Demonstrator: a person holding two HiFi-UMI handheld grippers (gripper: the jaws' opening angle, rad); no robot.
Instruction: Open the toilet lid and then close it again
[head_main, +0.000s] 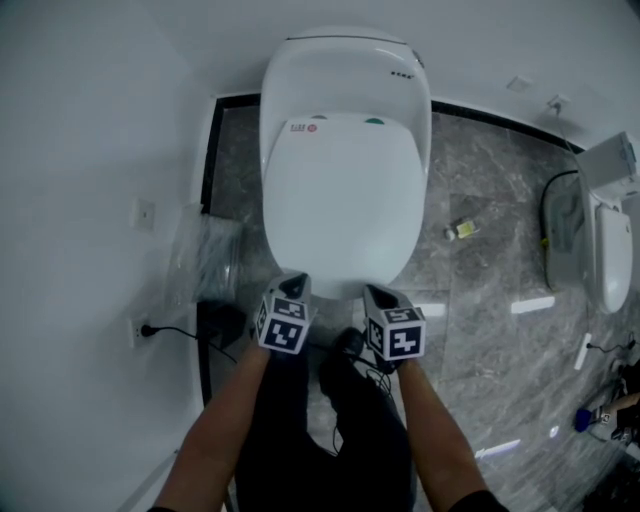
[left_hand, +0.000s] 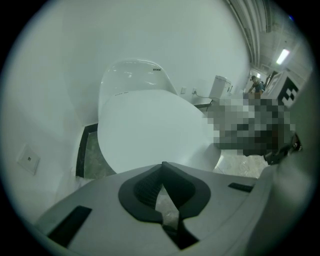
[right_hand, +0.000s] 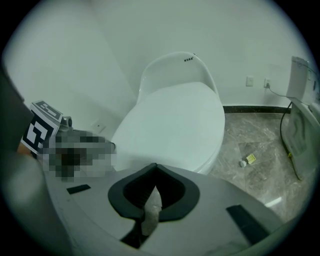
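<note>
The white toilet (head_main: 345, 90) stands against the wall with its lid (head_main: 340, 200) down flat over the bowl. The lid also fills the middle of the left gripper view (left_hand: 150, 125) and the right gripper view (right_hand: 175, 125). My left gripper (head_main: 293, 284) hangs at the lid's front edge, left of centre, jaws shut and holding nothing (left_hand: 162, 165). My right gripper (head_main: 378, 293) hangs beside it at the front edge, right of centre, its jaw tips together with nothing between them (right_hand: 155, 166). Both point steeply down. Whether either touches the lid cannot be told.
A crumpled plastic bag (head_main: 205, 255) lies left of the toilet by the wall. A wall socket with a black cable (head_main: 142, 328) is lower left. A small yellow-labelled item (head_main: 462, 230) lies on the marble floor at right. A second toilet (head_main: 610, 245) stands far right.
</note>
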